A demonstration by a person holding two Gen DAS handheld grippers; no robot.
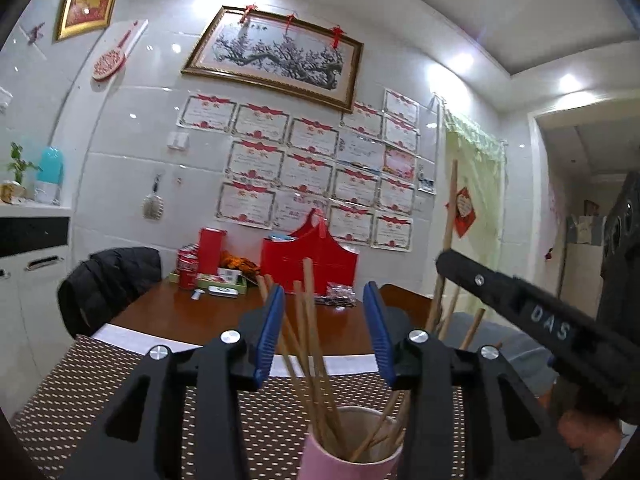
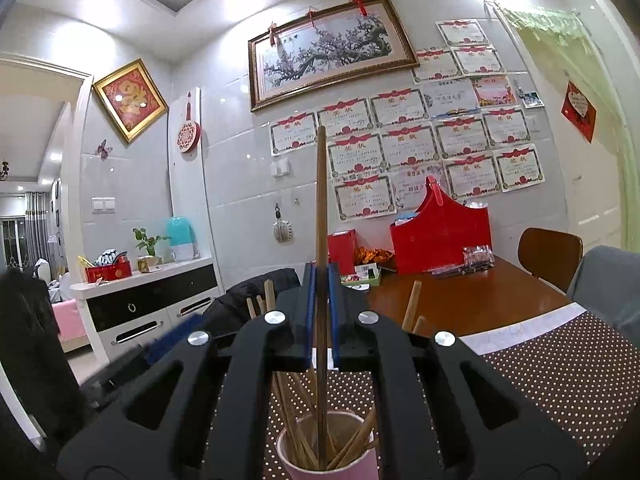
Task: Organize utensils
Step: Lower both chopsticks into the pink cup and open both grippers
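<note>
Pink cup (image 2: 332, 454) nearest, at 6 o'clock in both views, on dotted mat (image 2: 560, 380), packed with wooden chopsticks (image 1: 316, 360).

Right gripper (image 2: 321, 312) pressed together, pinching one upright chopstick (image 2: 321, 200) above cup.

Left gripper (image 1: 324, 332) spread, chopsticks between pads, untouched.

Judgement: sticks light, stiff, smooth, prone to pivot; grip mid-shaft. Cup light, tips easily.

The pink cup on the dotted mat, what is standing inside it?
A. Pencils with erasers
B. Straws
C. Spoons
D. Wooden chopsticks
D. The pink cup holds a bunch of plain wooden chopsticks leaning against its rim, and the right gripper is pinching one more chopstick upright above it.
</note>
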